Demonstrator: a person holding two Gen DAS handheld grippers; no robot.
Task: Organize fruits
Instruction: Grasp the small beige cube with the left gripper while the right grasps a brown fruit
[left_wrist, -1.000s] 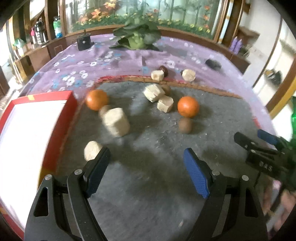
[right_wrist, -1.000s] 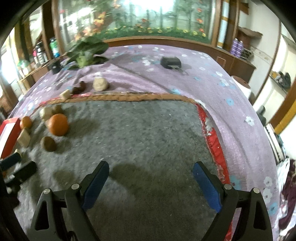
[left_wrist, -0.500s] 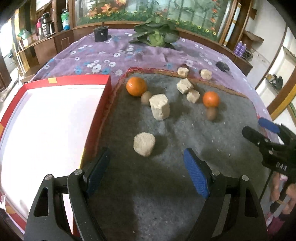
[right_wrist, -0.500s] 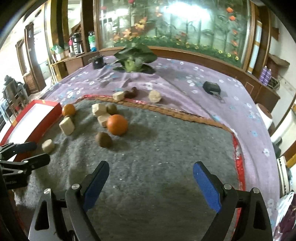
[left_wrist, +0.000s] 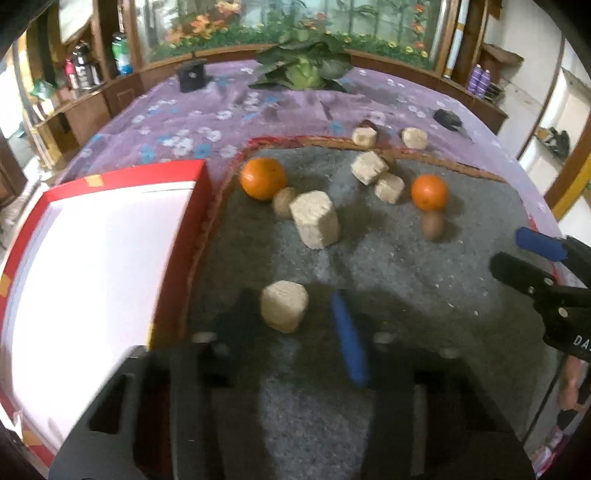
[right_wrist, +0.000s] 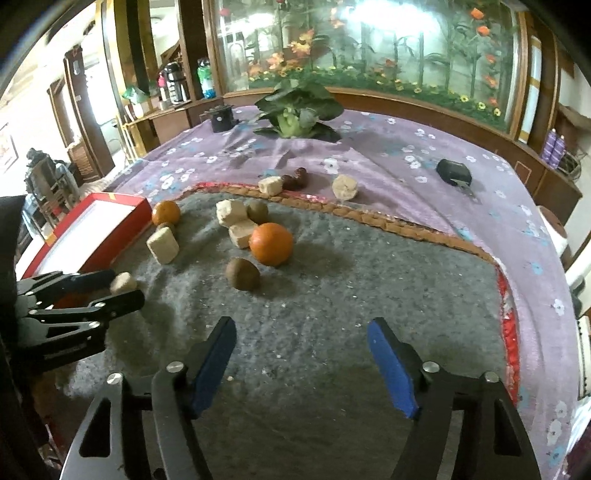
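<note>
Two oranges (left_wrist: 262, 178) (left_wrist: 429, 192), brown kiwis (left_wrist: 433, 226) (left_wrist: 283, 201) and several beige blocks lie on the grey felt mat (left_wrist: 388, 280). My left gripper (left_wrist: 286, 314) is open, blurred, with its fingers either side of the nearest beige block (left_wrist: 283, 310). A red-rimmed white tray (left_wrist: 85, 258) lies at the left. My right gripper (right_wrist: 301, 360) is open and empty over bare mat, short of a kiwi (right_wrist: 243, 273) and an orange (right_wrist: 271, 243). The left gripper also shows in the right wrist view (right_wrist: 107, 286).
A purple flowered cloth (right_wrist: 388, 155) covers the table beyond the mat. On it are a leafy green plant (right_wrist: 295, 107), a black cup (right_wrist: 221, 118), a small black device (right_wrist: 453, 171), two beige pieces and a dark fruit (right_wrist: 295, 179).
My left gripper's fingers have narrowed around the nearest beige block and it has moved closer. My right gripper has narrowed slightly and moved nearer to the fruits.
</note>
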